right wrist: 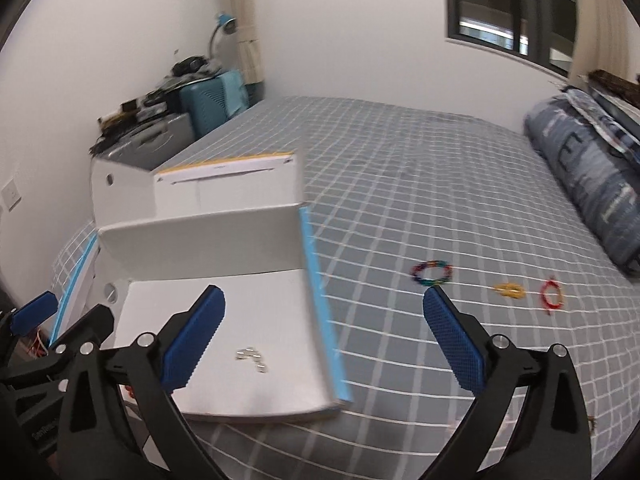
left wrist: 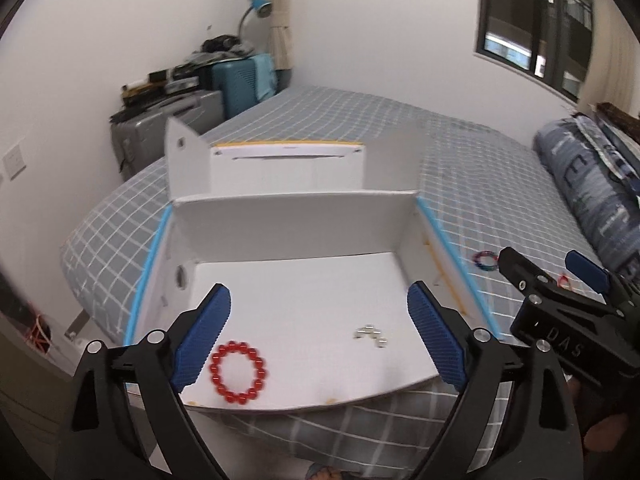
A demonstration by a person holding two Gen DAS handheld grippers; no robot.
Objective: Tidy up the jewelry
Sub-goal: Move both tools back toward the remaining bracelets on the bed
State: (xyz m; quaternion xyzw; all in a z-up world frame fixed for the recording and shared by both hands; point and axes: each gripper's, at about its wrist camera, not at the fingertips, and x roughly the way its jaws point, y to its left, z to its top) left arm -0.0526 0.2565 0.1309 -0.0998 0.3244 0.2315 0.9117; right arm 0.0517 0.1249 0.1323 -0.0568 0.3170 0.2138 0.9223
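Our left tool (left wrist: 318, 334) hangs over the open white box (left wrist: 288, 216) on the bed (right wrist: 400, 168), its blue pads spread wide with nothing between them and touching nothing. Below it, on the box floor, the red bead bracelet (left wrist: 239, 373) lies just beside the left pad, and a small cluster of silver beads (left wrist: 371, 335) lies nearer the right pad, apart from the bracelet.

Our right tool (right wrist: 324, 334) is also spread wide and empty, its pads touching nothing. It sits above the right edge of the box, so that one pad is over the box floor and the other over the checked bedsheet. From this view the silver beads show between its pads on the box floor.

Outside the box, on the sheet to the right, three more pieces lie in a loose row, well apart from the box: a multicoloured bracelet (right wrist: 433, 273) closest to the box, then a small yellow piece (right wrist: 509, 290), then a red ring-shaped piece (right wrist: 552, 295). The yellow one is too blurred for us to tell what it is.

In the left wrist view our right tool appears at the right edge, beside the box, with the multicoloured bracelet just past its tip.
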